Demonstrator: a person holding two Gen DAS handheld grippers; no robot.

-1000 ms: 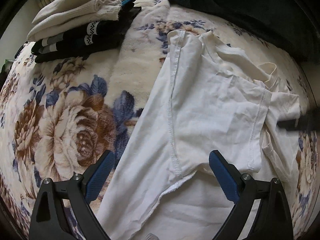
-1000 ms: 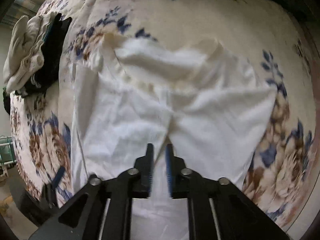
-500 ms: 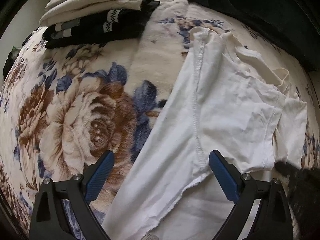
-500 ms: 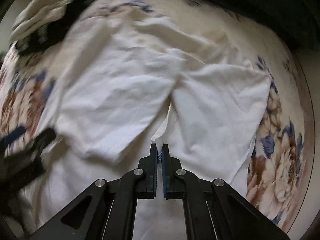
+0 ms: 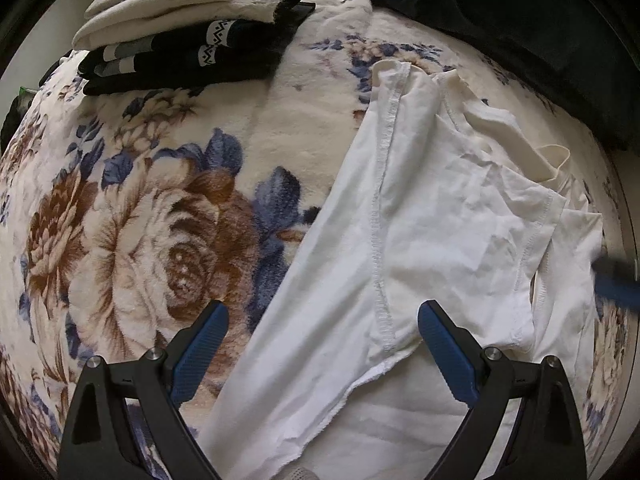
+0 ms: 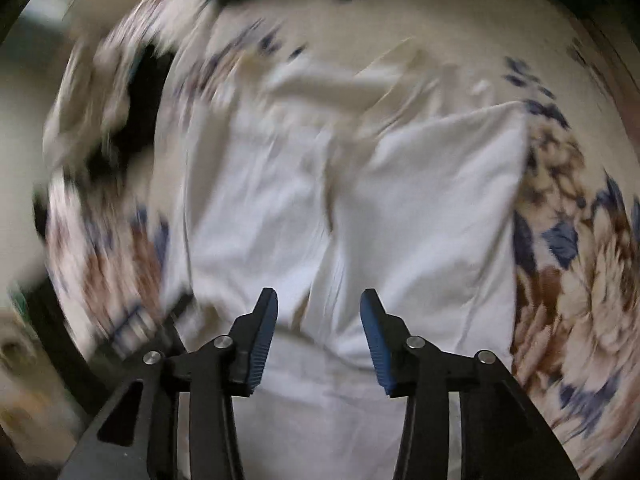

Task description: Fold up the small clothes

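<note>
White shirt [image 5: 432, 248] lies flat under both spread, empty claws.

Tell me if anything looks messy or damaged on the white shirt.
The white shirt lies askew, its collar bunched near the top. Its lower edge looks raw and frayed near the open left gripper. No stains visible.

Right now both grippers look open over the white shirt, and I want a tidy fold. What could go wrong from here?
1. The white cotton T-shirt lies unheld, both sides folded inward; its right flap could slide open.
2. The right gripper view is blurred by motion, so a quick regrasp may catch the wrong layer.
3. The left gripper, jaws wide, straddles the shirt's ragged lower edge and the plush floral blanket; closing could pinch pile too.
</note>
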